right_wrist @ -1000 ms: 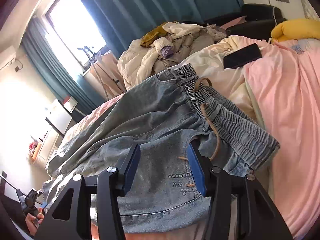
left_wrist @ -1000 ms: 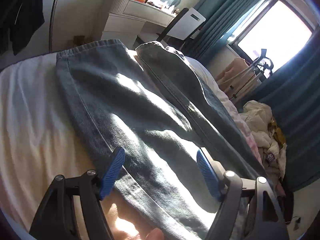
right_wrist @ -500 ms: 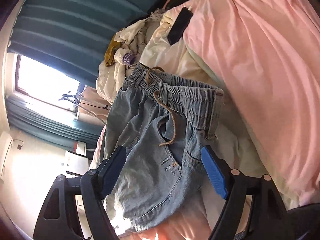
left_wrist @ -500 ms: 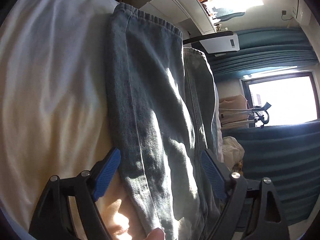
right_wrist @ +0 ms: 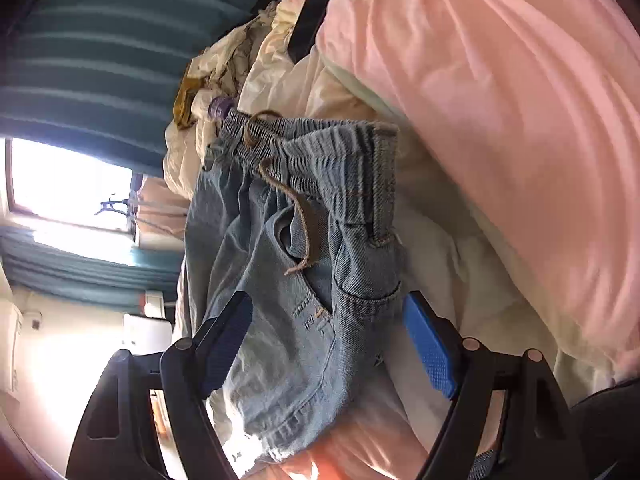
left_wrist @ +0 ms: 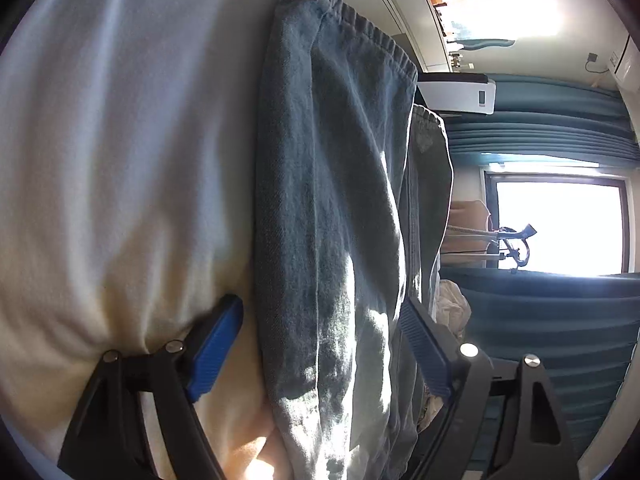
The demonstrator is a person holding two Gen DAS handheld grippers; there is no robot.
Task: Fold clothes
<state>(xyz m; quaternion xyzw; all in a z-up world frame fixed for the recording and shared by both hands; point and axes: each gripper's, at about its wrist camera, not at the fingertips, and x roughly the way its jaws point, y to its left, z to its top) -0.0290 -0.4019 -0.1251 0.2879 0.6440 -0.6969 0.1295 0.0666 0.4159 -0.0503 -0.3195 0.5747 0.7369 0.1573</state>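
**A:** What lies on the bed?

**B:** A pair of faded blue denim jeans (left_wrist: 332, 216), coarse weave, laid long over a smooth white sheet (left_wrist: 120, 160). The leg hems are gathered and puckered, at about one o'clock in the left wrist view. At the other end, the ribbed elastic waistband (right_wrist: 320, 148) carries a frayed tan drawstring (right_wrist: 298, 216), with a soft pink duvet (right_wrist: 500, 100) bulging at two o'clock.

**A:** And the grippers?

**B:** The left gripper (left_wrist: 320, 344) stands apart, blue ridged pads either side of the leg cloth, not pressing it. The right gripper (right_wrist: 328, 340) has just been opening; its pads now straddle the pocket corner, denim between them, unclamped.

**A:** Room to move?

**B:** Bare sheet spreads toward nine o'clock of the legs. Rumpled cream laundry (right_wrist: 240, 60) crowds the waistband's far edge at eleven o'clock.
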